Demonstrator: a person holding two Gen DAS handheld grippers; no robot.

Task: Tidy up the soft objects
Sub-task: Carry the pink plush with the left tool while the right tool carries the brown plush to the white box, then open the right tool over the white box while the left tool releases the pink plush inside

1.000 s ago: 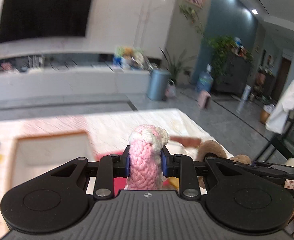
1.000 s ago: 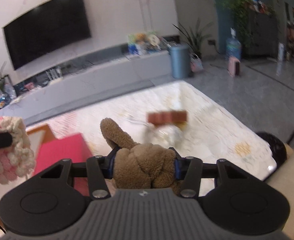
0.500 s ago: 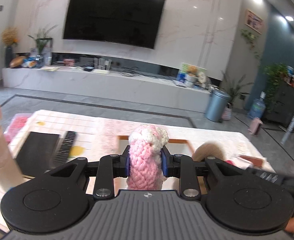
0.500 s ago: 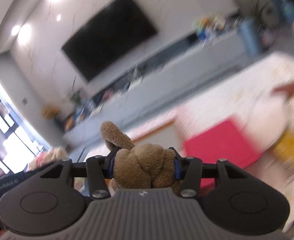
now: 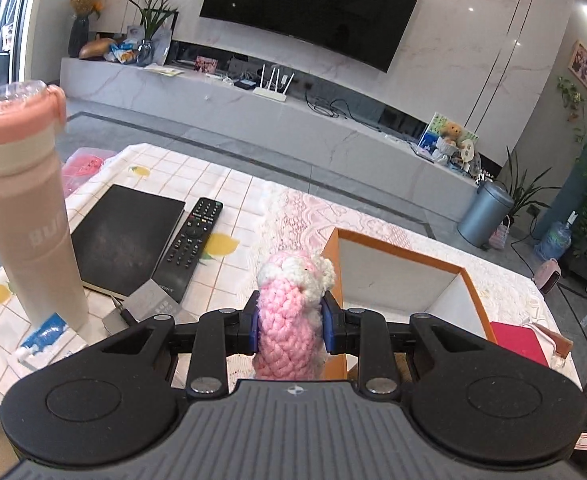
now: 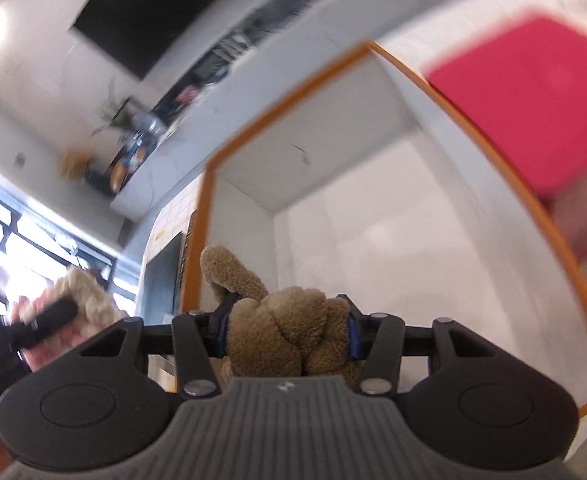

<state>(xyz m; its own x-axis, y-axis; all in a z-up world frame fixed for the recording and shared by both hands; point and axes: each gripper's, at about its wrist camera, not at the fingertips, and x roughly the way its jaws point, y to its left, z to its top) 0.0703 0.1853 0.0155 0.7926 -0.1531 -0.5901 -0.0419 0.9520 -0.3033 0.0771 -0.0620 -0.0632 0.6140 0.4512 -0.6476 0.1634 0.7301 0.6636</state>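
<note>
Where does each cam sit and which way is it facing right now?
Left wrist: behind the left tool, which is shut on a pink crochet toy; faces across the table toward the TV wall, with the orange-rimmed box just ahead. No hand visible.
Right wrist: behind the right tool, which is shut on a brown plush; tilted down into the same box, blurred. No hand visible.
Shared: the box, and the pink toy in the left tool at the right view's left edge.

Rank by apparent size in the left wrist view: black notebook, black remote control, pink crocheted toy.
1. black notebook
2. black remote control and pink crocheted toy: look alike in size, and the toy sits nearer the camera, so unranked.
</note>
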